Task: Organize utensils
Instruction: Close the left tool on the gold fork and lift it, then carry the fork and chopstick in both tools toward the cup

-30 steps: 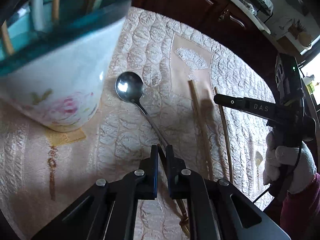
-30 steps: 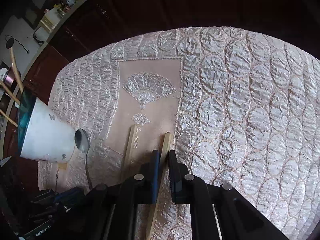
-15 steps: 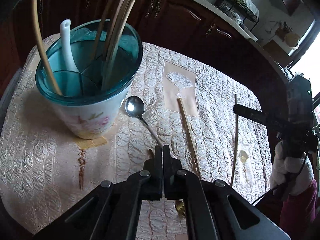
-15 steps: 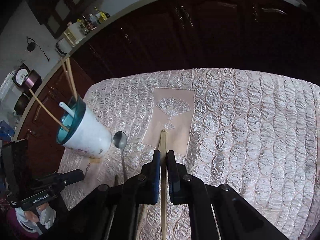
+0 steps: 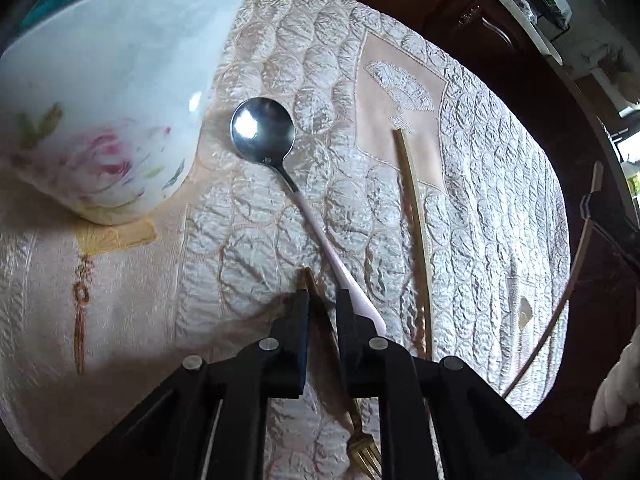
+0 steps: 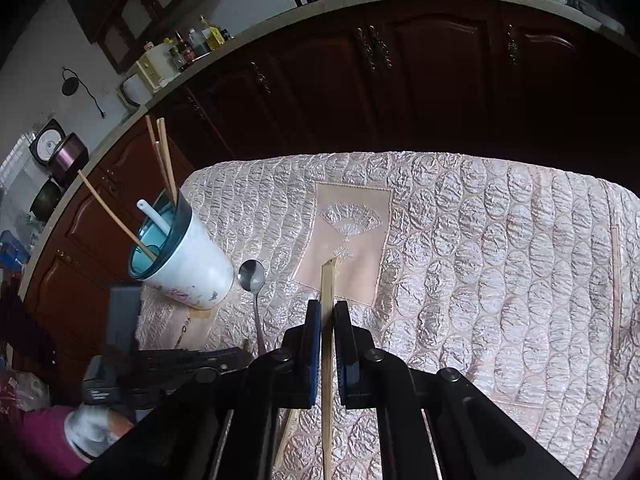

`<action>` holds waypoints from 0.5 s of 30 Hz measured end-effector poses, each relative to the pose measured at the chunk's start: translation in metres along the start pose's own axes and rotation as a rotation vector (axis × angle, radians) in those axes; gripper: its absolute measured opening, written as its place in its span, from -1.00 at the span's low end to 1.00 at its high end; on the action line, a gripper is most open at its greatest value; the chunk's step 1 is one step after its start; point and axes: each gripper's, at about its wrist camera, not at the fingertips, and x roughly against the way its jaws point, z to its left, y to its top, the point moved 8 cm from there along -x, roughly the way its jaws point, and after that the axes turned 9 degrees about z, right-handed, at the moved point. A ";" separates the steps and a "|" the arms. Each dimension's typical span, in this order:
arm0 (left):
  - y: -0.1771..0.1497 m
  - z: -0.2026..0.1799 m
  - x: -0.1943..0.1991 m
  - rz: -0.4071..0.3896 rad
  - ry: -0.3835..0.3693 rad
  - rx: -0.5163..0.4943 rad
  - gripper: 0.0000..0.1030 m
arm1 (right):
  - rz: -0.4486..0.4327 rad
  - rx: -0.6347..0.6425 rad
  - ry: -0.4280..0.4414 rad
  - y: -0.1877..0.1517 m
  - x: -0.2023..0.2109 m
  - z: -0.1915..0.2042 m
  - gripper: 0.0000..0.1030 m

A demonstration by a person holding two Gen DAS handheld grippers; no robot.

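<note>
Left tool (image 5: pixel 322 305): fingers slightly apart astride the gold fork (image 5: pixel 332 354) handle, not yet clamped.
Right tool (image 6: pixel 328 312): clamped on one chopstick (image 6: pixel 327 322), lifted.
Holder (image 6: pixel 188 264): at 10 o'clock on the table (image 6: pixel 500 240), already holding chopsticks and a white spoon.
Left to do: steel spoon (image 5: pixel 280 160), second chopstick (image 5: pixel 414 224), fork.

One white floral ceramic holder with a teal rim (image 6: pixel 188 264), one steel spoon with a pale handle (image 5: pixel 288 176), one gold fork (image 5: pixel 362 450), one white ceramic spoon (image 6: pixel 154 216), two loose bamboo chopsticks (image 5: pixel 414 236) (image 6: pixel 327 340)
</note>
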 end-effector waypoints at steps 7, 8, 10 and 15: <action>-0.004 0.004 0.011 -0.030 -0.015 -0.042 -0.86 | -0.014 0.004 0.013 -0.001 0.006 0.003 -0.86; -0.006 0.004 0.019 -0.039 -0.021 -0.053 -0.87 | -0.016 0.006 0.017 -0.001 0.007 0.005 -0.86; -0.011 0.001 0.036 -0.064 -0.028 -0.087 -0.89 | -0.023 0.015 0.022 -0.001 0.012 0.009 -0.86; -0.020 -0.002 0.079 -0.129 -0.045 -0.140 -0.89 | -0.054 0.038 0.037 0.002 0.028 0.022 -0.86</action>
